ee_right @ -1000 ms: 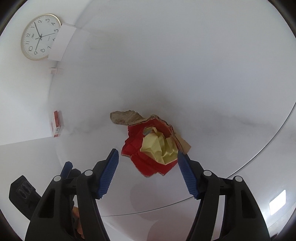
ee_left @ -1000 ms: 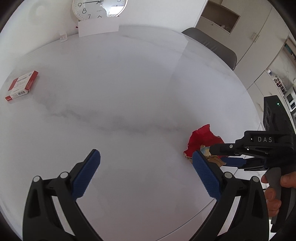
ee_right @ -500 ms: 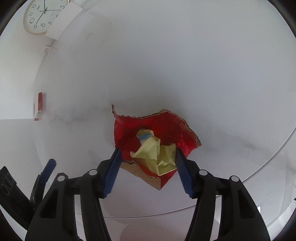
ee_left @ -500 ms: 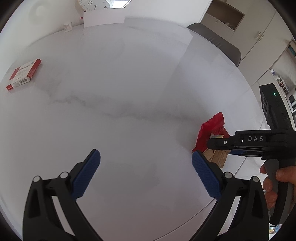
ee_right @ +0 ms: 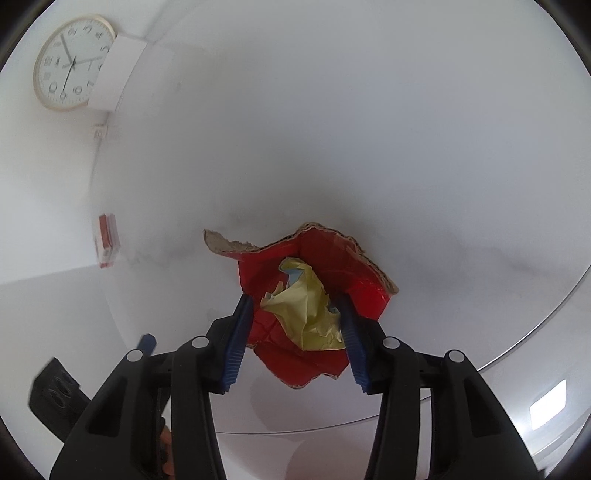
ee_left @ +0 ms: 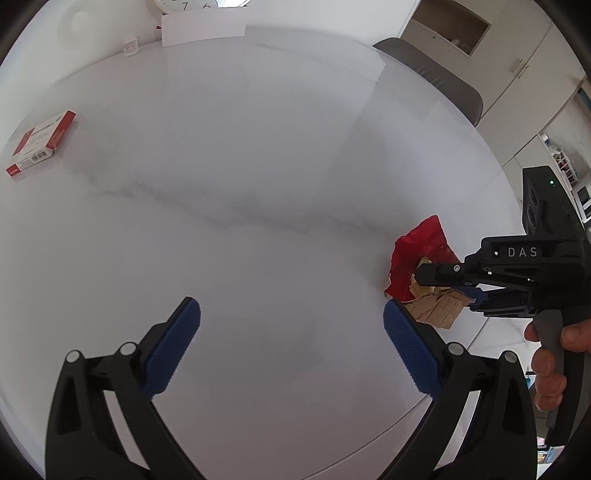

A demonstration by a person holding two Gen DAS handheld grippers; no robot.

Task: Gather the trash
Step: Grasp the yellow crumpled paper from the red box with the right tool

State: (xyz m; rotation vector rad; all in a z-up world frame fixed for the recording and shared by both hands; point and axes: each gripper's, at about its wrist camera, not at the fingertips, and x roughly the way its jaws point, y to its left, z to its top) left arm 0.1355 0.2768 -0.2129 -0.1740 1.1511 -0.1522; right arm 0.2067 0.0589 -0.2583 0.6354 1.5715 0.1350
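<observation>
A torn piece of red-faced cardboard (ee_right: 332, 273) with a crumpled yellow paper (ee_right: 306, 310) in it lies near the round white table's front right edge. My right gripper (ee_right: 295, 325) has its blue pads closed against the cardboard's sides and the yellow paper. In the left wrist view the cardboard (ee_left: 417, 254) shows at the right with the right gripper (ee_left: 443, 284) on it. My left gripper (ee_left: 291, 347) is open and empty above the table, left of the trash.
A red and white box (ee_left: 40, 142) lies at the table's far left. A white card (ee_left: 203, 26) and a clock (ee_right: 70, 62) are at the wall. A grey chair (ee_left: 436, 77) stands behind the table. The table edge (ee_right: 535, 325) runs close by on the right.
My right gripper has closed from wide open onto the red cardboard and yellow paper. The left gripper has stayed open, with only a small shift of view.
</observation>
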